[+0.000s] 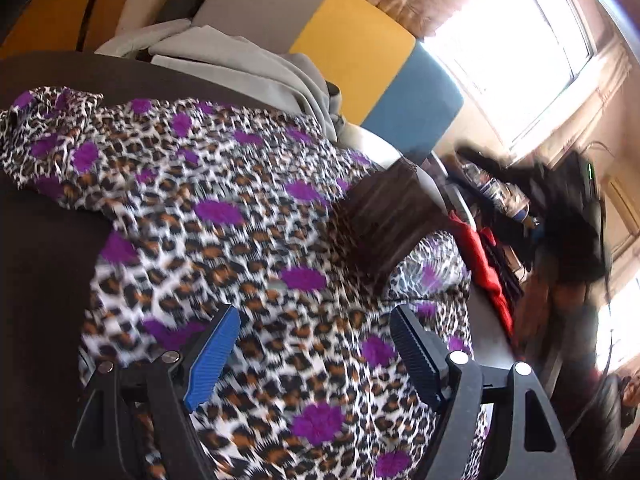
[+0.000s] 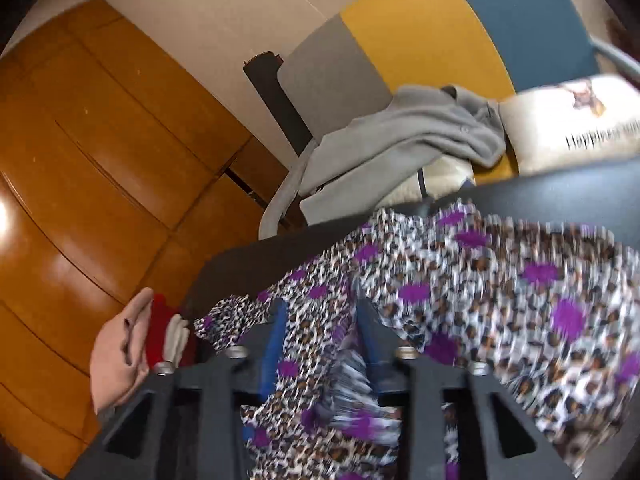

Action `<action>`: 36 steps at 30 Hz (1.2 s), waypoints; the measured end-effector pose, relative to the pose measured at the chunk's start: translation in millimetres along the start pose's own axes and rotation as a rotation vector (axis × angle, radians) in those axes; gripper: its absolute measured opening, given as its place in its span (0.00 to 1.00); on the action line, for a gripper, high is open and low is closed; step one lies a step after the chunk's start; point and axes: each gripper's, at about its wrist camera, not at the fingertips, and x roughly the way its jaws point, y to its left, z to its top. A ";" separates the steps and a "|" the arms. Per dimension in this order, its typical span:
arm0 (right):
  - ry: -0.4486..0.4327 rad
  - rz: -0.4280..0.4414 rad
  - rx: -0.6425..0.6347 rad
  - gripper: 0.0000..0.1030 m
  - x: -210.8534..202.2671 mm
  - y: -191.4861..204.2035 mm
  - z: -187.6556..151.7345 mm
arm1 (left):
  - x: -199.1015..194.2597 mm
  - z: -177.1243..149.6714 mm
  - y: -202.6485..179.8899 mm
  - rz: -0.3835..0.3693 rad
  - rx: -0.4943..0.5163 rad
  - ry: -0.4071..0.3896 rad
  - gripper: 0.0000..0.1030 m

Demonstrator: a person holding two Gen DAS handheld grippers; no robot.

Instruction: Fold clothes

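A leopard-print garment with purple spots (image 1: pixel 240 208) lies spread over a dark surface (image 1: pixel 48 280). My left gripper (image 1: pixel 316 344) hovers just above it with its blue-padded fingers (image 1: pixel 216 352) wide apart and nothing pinched between them. In the right wrist view the same garment (image 2: pixel 500 300) runs up from under my right gripper (image 2: pixel 322 330). Its jaws stand partly apart, with blurred, bunched cloth in the gap; the pads do not look pressed on it.
A grey garment (image 2: pixel 400 136) and a printed cream cushion (image 2: pixel 572 124) lie behind the dark surface (image 2: pixel 560 192), against a grey, yellow and blue backrest (image 2: pixel 420 40). A wooden wardrobe (image 2: pixel 100 160) stands left. A hand (image 2: pixel 120 352) holds red cloth (image 2: pixel 160 332). A brown striped piece (image 1: pixel 380 220) lies on the garment.
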 end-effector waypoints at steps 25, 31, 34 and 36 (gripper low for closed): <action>-0.038 -0.063 0.028 0.63 -62.8 -70.9 -134.6 | 134.4 26.9 -106.9 0.288 0.580 0.225 0.41; -0.039 -0.052 0.027 0.63 -62.6 -73.4 -135.8 | 76.6 82.7 -8.6 0.094 -0.028 0.053 0.25; -0.040 -0.052 0.025 0.64 -61.7 -72.1 -136.1 | 62.6 84.5 19.0 0.152 -0.063 0.049 0.29; -0.042 -0.052 0.025 0.64 -62.4 -71.2 -135.7 | 59.5 79.0 17.3 0.157 -0.002 0.069 0.42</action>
